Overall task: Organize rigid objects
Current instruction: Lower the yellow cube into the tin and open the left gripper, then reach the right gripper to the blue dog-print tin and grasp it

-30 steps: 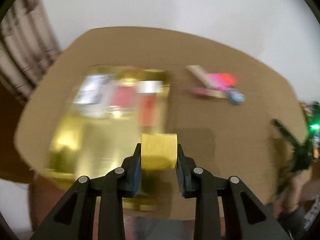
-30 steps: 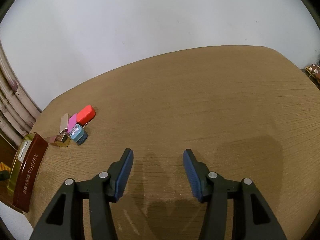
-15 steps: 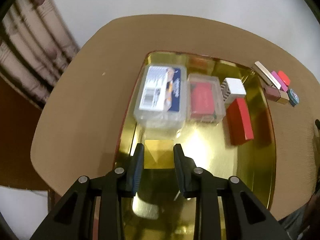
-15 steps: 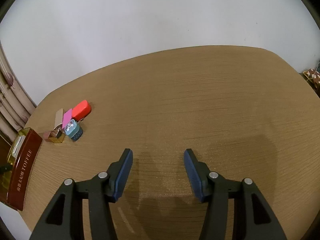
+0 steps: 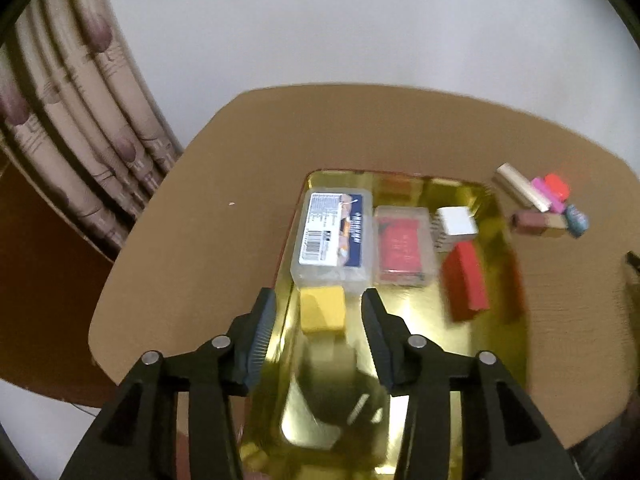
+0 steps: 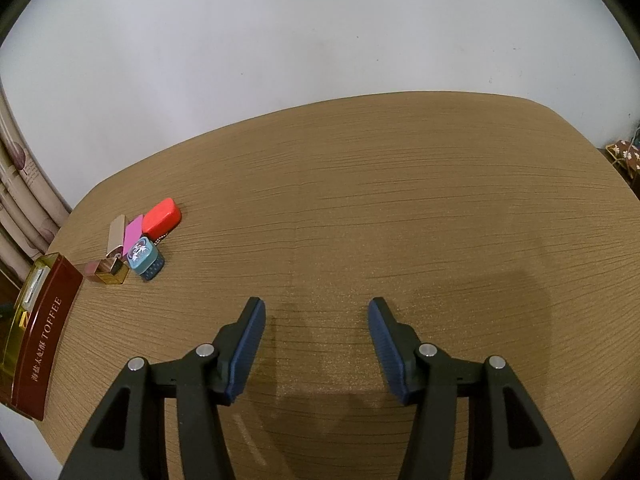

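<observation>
A gold tray [image 5: 508, 320] on the wooden table holds a clear box with a barcode label [image 5: 334, 236], a clear box with red contents [image 5: 402, 246], a white box [image 5: 456, 222], a red block [image 5: 466, 282] and a yellow block [image 5: 323, 309]. My left gripper [image 5: 318, 320] is open above the tray, with the yellow block lying between its fingers, clear of both. My right gripper [image 6: 316, 340] is open and empty over bare table. A cluster of small items lies beside the tray: a red case [image 6: 161, 213], a pink piece [image 6: 133, 231], a beige piece [image 6: 116, 233], a blue tin [image 6: 146, 258].
The tray's side reads TOFFEE in the right wrist view [image 6: 40, 340], at the table's left edge. A curtain [image 5: 60, 120] hangs left of the table. A white wall stands behind. A patterned object [image 6: 626, 156] sits off the table's right edge.
My left gripper carried the yellow block over the tray, set it down by the labelled box and opened. The right gripper has barely moved.
</observation>
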Tool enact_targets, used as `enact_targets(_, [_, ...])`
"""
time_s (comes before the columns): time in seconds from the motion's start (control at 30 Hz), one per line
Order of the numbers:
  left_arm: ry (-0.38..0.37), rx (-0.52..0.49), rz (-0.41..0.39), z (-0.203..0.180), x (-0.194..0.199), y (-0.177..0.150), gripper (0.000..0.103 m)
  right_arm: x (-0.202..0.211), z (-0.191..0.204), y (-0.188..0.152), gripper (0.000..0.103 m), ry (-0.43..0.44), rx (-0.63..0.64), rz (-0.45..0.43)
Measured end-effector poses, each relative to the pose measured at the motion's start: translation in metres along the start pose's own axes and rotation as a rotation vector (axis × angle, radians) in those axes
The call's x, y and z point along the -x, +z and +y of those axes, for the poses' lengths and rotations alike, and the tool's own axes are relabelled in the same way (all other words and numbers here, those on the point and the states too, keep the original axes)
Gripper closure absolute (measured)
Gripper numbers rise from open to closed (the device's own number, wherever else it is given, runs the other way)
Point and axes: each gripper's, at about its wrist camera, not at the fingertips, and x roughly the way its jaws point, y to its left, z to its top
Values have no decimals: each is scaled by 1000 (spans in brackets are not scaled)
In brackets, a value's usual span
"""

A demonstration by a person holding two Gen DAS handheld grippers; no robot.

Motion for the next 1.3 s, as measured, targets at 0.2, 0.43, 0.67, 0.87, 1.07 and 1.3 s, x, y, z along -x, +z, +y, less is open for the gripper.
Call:
enact_targets(0.2, [-136,141,-67,-21,65,-46,38,-5,3,0,48,-11,13,3])
enact_targets(0.43, [-236,174,-17,-71,87,-115,25,-9,16,0,40,37,85,18])
enact_targets(0.67, [-231,281,57,-74,81,-161,25,-20,95,13,40,190,492,80])
enact_targets(0.87, [-247,306,15,-71,99,-173,8,-46,126,40,41,205,548,123])
enact_targets(1.07, [-225,184,-91,-88,121,-169,3,-63,147,46,42,238,609,182])
enact_targets(1.3, [-177,184,-159,-82,116,-173,3,-88,168,44,61,200,695,243])
